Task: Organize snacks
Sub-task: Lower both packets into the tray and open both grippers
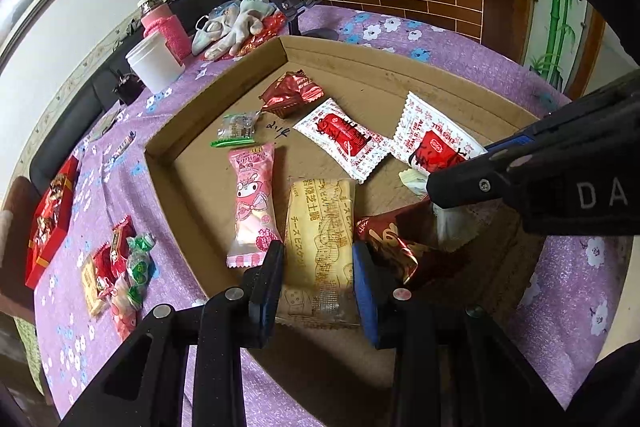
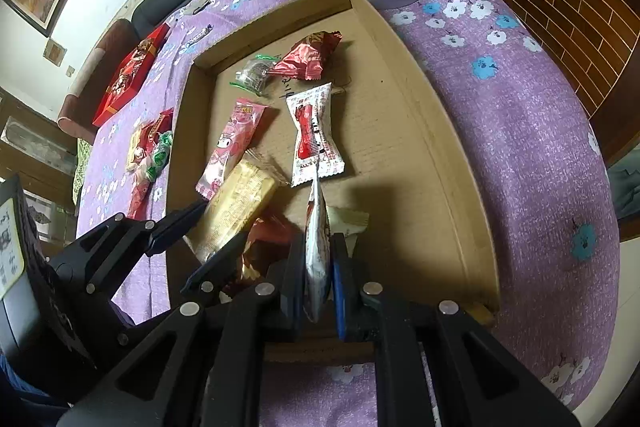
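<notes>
Both loaded over the cardboard tray (image 1: 400,75): left gripper (image 1: 318,267) pinching yellow biscuit pack (image 1: 320,227), right gripper (image 2: 316,279) clamped on white-red packet (image 2: 318,247) edge, likely to slip, knocking the foil snack (image 1: 400,247) beside.

The white-and-red sachet (image 1: 434,141) lying toward the right edge of the cardboard tray (image 1: 400,67) is showing "ALL'S WELL" and "ENDS WELL" along its side, and the matching sachet (image 1: 344,139) lying at the tray's middle is showing "ALL'S WELL" near its lower end. The yellow biscuit packet (image 1: 320,227) at the tray's near edge is carrying Japanese and Chinese print with "チーズ" readable, while the black gripper body (image 1: 560,195) entering from the right is displaying the white letters "DA", cut off by the frame. Handwriting on the tray floor (image 1: 278,131) is appearing too unclear to read.
</notes>
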`<state>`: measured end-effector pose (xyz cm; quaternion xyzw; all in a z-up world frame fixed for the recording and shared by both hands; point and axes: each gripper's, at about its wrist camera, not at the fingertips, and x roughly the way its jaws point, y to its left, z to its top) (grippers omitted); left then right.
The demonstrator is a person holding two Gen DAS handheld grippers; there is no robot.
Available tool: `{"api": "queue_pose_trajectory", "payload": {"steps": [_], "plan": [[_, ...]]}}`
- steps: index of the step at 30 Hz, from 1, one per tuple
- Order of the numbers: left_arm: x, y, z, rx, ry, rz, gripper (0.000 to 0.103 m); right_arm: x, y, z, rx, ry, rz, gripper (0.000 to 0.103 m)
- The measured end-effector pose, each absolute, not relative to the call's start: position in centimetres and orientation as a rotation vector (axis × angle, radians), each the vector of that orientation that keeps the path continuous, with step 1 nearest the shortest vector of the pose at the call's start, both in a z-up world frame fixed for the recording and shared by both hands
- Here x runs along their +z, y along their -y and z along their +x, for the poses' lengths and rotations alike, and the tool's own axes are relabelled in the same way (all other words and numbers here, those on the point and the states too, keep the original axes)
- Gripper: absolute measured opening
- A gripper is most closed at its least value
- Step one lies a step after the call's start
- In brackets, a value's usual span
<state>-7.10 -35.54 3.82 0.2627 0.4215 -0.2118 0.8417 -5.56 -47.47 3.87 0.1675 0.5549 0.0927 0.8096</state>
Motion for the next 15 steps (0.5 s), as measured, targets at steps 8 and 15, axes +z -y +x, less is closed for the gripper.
{"api": "queue_pose_trajectory", "payload": {"steps": [8, 15], "plan": [[4.08, 35.58, -7.18, -0.433, -0.871, 0.569, 0.035, 4.22, 47.40, -5.64, 0.172, -1.173, 0.328, 0.013], [4.56, 35.31, -7.09, -0.423, -0.855, 0.559, 0.036, 4.66, 47.57, -5.89, 0.156, -1.162, 0.326, 0.014]]}}
